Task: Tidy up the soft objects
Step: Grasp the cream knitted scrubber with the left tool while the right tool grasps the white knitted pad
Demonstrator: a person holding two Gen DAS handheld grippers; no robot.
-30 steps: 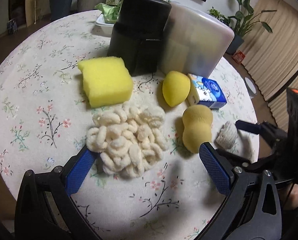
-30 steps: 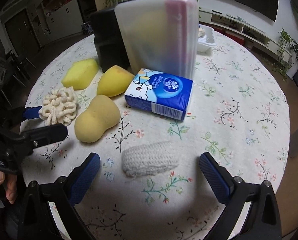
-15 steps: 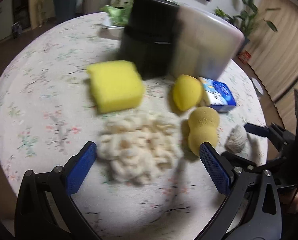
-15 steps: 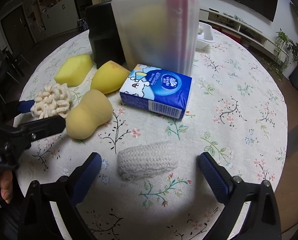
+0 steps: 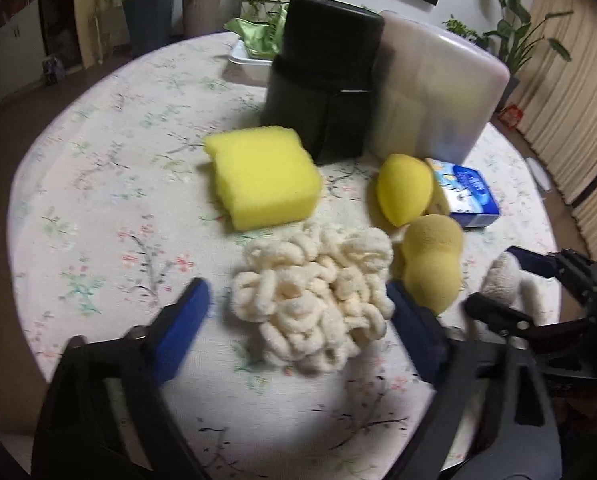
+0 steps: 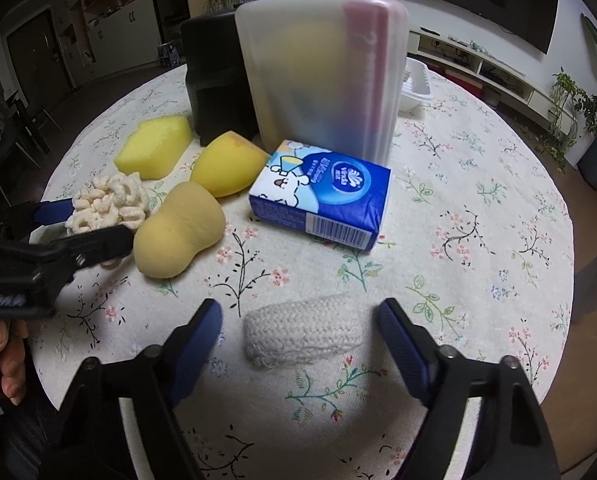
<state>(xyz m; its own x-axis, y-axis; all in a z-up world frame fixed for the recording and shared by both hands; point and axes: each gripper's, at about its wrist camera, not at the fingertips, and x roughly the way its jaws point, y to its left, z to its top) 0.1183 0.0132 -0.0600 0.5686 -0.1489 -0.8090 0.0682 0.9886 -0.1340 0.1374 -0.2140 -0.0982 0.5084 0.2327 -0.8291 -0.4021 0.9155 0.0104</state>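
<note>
your left gripper (image 5: pixel 298 320) has its blue-padded fingers (image 5: pixel 180 326) spread around the cream looped chenille scrubber (image 5: pixel 314 300), not pinching it. your right gripper (image 6: pixel 298 330) is spread likewise around the white knitted cloth roll (image 6: pixel 304 330). both lie on the floral-clothed round surface (image 6: pixel 478 240), near the tan gourd-shaped sponge (image 6: pixel 178 234), yellow teardrop sponge (image 6: pixel 226 168), yellow block sponge (image 5: pixel 264 176) and blue tissue pack (image 6: pixel 324 194).

We see black plastic gripper (image 6: pixel 298 320) arms with silver screws, blue ribbed fingertip pads (image 6: pixel 196 340), and bare-skinned fingers (image 6: pixel 2 356).
</note>
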